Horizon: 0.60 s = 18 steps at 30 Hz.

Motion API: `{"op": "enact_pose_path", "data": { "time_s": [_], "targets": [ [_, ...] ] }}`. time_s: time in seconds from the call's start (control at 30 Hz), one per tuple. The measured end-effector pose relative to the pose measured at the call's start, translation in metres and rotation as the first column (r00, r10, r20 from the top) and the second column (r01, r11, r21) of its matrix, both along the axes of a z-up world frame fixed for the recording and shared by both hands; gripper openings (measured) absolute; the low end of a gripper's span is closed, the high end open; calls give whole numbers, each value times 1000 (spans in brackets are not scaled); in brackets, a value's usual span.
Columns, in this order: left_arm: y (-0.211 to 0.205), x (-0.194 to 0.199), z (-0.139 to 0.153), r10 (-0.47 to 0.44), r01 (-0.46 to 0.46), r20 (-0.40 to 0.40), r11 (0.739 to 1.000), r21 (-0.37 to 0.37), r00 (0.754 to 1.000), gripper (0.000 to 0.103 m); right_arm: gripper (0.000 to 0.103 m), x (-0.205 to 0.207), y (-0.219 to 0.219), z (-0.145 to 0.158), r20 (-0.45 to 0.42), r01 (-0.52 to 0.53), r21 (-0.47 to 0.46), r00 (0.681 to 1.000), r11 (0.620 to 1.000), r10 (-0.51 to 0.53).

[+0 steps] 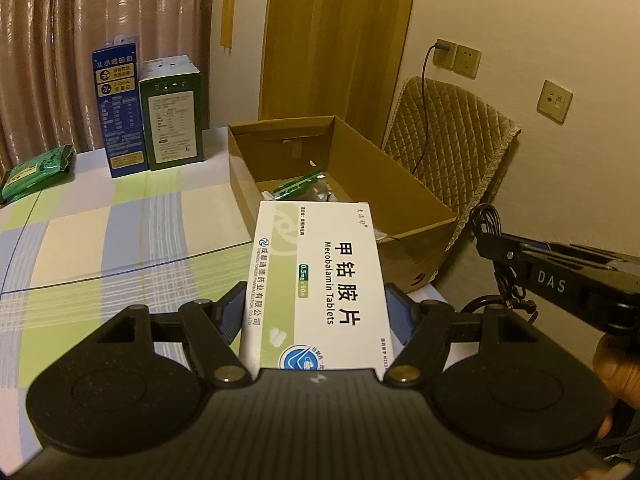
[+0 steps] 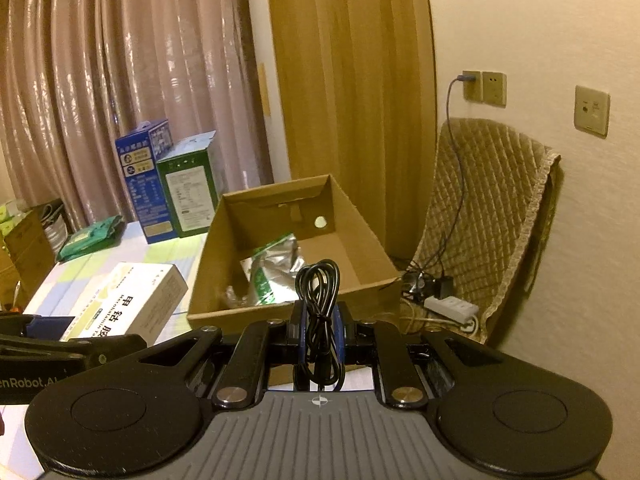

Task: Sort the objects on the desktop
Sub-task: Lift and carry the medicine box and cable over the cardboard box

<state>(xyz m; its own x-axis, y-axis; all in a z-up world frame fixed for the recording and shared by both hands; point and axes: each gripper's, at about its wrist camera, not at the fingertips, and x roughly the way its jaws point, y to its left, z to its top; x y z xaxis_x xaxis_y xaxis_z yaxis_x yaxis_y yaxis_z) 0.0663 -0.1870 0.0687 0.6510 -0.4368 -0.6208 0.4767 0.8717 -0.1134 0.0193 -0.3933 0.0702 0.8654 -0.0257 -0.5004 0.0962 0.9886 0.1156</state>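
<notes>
My left gripper (image 1: 318, 308) is shut on a white Mecobalamin tablet box (image 1: 320, 280) and holds it above the table, just in front of the open cardboard box (image 1: 416, 200). The tablet box also shows in the right wrist view (image 2: 140, 300). My right gripper (image 2: 319, 320) is shut on a coiled black cable (image 2: 318, 304), held just in front of the cardboard box (image 2: 360, 220). Foil and green packets (image 2: 272, 268) lie inside the box. The right gripper with the cable shows at the right of the left wrist view (image 1: 486, 224).
A blue carton (image 1: 118, 108) and a green carton (image 1: 174, 114) stand at the table's far edge by the curtain. A green packet (image 1: 36, 172) lies at the far left. A quilted chair (image 1: 452, 152) and a power strip (image 2: 452, 306) are right of the table.
</notes>
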Motion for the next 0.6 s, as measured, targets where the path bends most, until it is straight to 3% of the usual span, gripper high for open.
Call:
{"op": "enact_pose_path", "data": {
  "time_s": [0.33, 0.6],
  "targets": [
    [-13, 19, 6, 13, -13, 11, 1000, -2, 1000, 66, 10, 18, -10, 1, 8, -13, -13, 1000, 1000, 13],
    [-28, 51, 16, 34, -34, 27, 999, -21, 999, 66, 10, 54, -15, 16, 52, -40, -36, 998, 999, 42]
  ]
}}
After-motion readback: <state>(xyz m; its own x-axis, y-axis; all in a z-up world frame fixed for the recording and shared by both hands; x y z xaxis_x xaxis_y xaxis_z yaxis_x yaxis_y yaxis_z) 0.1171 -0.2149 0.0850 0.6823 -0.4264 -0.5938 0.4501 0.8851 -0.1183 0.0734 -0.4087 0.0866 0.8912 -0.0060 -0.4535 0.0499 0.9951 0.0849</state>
